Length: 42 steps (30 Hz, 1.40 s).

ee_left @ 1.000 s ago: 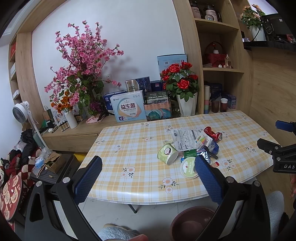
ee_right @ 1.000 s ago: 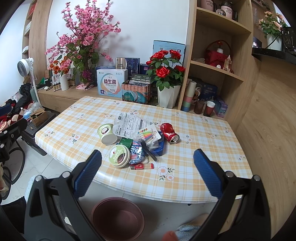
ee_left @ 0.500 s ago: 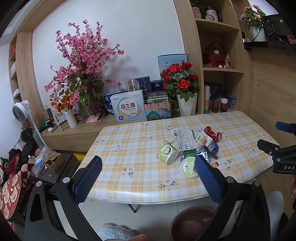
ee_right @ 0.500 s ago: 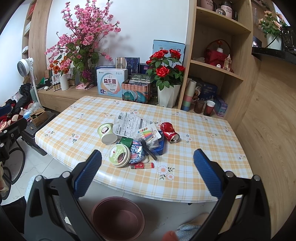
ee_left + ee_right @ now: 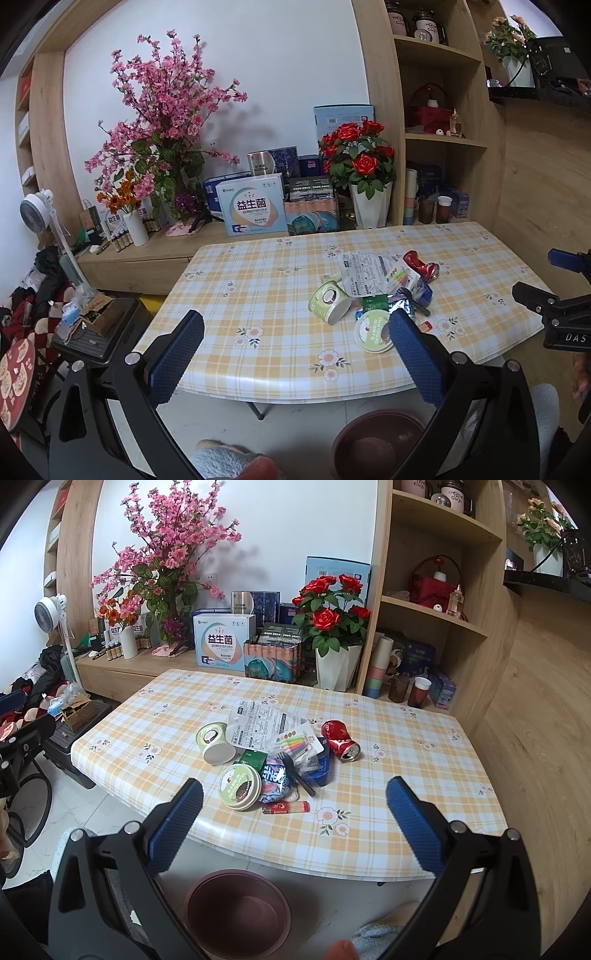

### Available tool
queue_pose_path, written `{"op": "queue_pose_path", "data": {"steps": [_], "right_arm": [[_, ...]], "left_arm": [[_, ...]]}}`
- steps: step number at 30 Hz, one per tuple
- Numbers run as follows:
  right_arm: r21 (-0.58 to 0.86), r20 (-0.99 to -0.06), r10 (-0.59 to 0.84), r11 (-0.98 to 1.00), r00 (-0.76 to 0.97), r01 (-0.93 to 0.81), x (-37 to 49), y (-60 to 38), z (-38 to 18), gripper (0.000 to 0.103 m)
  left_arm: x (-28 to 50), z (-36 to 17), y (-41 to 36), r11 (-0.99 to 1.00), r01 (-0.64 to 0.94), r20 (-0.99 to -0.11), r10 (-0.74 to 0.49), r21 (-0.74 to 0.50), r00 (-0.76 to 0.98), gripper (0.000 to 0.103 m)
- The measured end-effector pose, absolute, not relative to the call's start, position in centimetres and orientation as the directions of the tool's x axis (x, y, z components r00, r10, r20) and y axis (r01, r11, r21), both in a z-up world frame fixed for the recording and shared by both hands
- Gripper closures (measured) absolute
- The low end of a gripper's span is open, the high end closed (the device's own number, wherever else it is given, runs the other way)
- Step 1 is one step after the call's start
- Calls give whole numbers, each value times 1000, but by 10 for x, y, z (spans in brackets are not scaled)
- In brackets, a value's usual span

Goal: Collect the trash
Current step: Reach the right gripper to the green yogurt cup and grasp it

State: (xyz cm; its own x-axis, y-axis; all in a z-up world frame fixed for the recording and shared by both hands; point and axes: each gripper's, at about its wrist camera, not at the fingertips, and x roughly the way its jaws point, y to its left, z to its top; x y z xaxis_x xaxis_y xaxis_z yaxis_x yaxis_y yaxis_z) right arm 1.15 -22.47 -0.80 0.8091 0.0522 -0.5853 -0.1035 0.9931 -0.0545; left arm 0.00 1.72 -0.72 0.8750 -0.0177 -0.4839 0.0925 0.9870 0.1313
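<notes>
A heap of trash lies on the checked table: a green paper cup on its side, a round green lid, a crushed red can, a white printed wrapper, a black plastic fork and a small red tube. A dark red bin stands on the floor below the table's near edge. My right gripper hangs open before the heap, off the table. My left gripper is open too, left of the cup and lid, holding nothing.
A white pot of red roses, boxes and pink blossom branches line the sideboard behind the table. Wooden shelves rise at the back right. A fan, a black cart with a cardboard box and clothes crowd the floor at left.
The right gripper has drifted slightly nearer the table, so the trash heap sits a little larger. The left gripper has hardly moved. Both stay open.
</notes>
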Motion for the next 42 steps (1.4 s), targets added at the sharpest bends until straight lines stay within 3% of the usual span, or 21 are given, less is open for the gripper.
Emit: {"op": "queue_pose_path", "data": {"steps": [9,17,20,24,34,42], "right_arm": [[-13,-585,58,997,809,-81,25,-245,-21,5],[-26,-617,52,996,785,-86,58,-253,-51,5],[-93,-643,7,992,766,-86,78,-241,-73,5],[-78,-667,47,988,743,-132,96,-228,-97,5],[-197,-718,60,938,693,-285,136,-161,-153,5],[-288,-759,5,894,651,-342,182,-111,-206,6]], "left_arm": [[16,-24,31,991,128,-512,-89,40,855,5],[46,-65,30,980,150,-511,-65,128,857,5],[63,-80,33,979,157,-550,-60,130,833,5],[80,-89,43,983,150,-561,-67,103,825,5],[111,-108,69,986,100,-555,-10,133,832,5],[135,-131,106,998,29,-603,15,63,797,5]]}}
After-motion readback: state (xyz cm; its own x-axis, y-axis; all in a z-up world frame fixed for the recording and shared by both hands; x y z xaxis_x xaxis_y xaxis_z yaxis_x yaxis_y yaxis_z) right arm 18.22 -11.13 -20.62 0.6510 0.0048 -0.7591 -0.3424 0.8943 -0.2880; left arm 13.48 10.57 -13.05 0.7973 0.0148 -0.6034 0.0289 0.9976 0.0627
